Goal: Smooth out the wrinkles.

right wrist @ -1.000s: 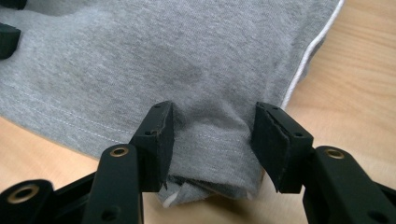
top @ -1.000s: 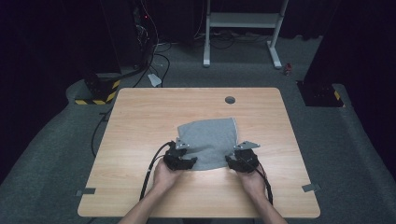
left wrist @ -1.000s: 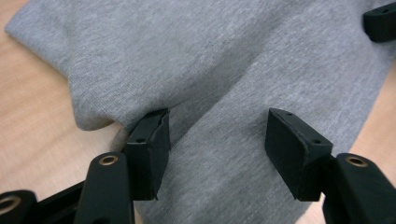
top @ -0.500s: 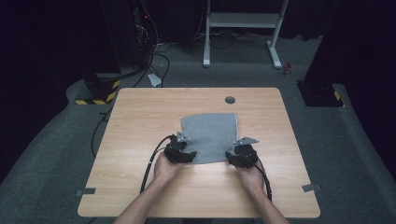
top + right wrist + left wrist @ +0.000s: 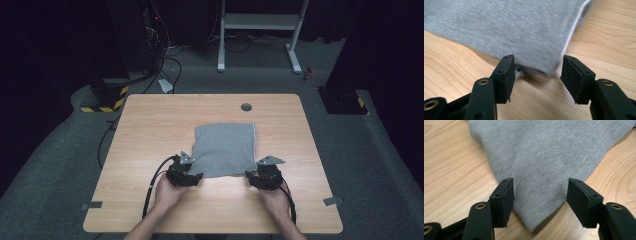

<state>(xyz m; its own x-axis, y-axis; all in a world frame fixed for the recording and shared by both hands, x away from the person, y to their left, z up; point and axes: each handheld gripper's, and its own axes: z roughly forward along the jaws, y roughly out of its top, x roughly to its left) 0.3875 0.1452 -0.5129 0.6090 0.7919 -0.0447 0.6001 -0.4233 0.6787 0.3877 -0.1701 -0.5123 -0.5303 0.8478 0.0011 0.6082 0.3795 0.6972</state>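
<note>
Folding the grey cloth point(image 5: 223, 150) goes best if both wide-open grippers, left gripper point(image 5: 537, 195) and right gripper point(image 5: 536, 72), pinch the near corners together, then lift evenly.

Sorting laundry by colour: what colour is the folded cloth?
Plain grey cloth, clearest in the left gripper view.

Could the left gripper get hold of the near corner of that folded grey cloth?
Probably yes. The left gripper stands open with the near corner of the folded grey cloth lying flat between its jaws, nothing on the wooden table in between.
</note>
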